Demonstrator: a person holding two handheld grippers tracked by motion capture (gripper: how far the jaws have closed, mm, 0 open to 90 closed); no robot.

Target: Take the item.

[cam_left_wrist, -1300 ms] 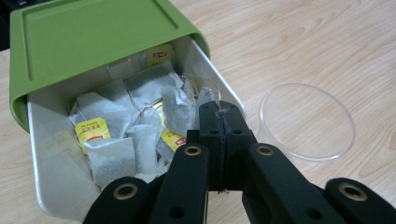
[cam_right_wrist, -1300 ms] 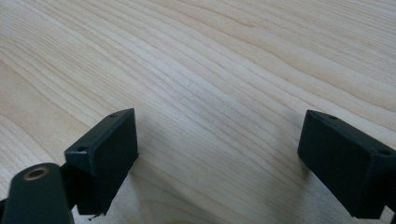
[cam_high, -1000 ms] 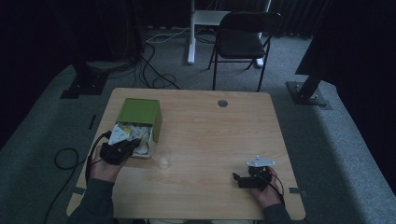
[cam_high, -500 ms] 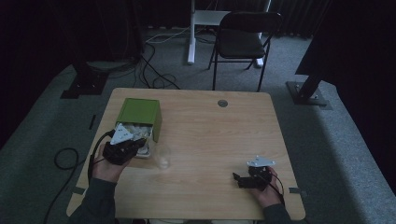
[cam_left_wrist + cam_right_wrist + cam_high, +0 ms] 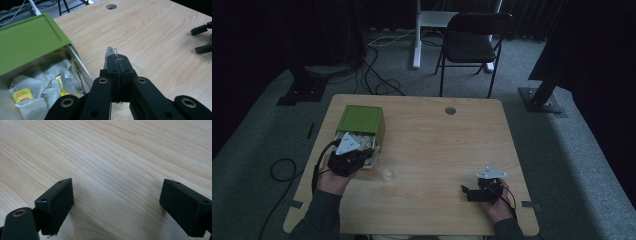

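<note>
Left gripper lifting a tea bag clear of the green box, heading for the glass

The left gripper (image 5: 117, 62) is pinching a tea bag (image 5: 110, 52) by its paper and string, jaws pressed together on it; compared with a second ago, the gripper is sitting slightly further out from the green box (image 5: 360, 120), toward the clear glass (image 5: 387, 169) standing just beside the box's open drawer. The change is small, and in the dim high view the bag itself is hard to make out, so it may be only just clear of the remaining tea bags (image 5: 50, 82) in the drawer. This suggests the pick is done and the transfer to the glass is beginning. The right gripper (image 5: 117, 202) is resting well apart from the box on the table (image 5: 437, 135), jaws spread and holding nothing.
</note>
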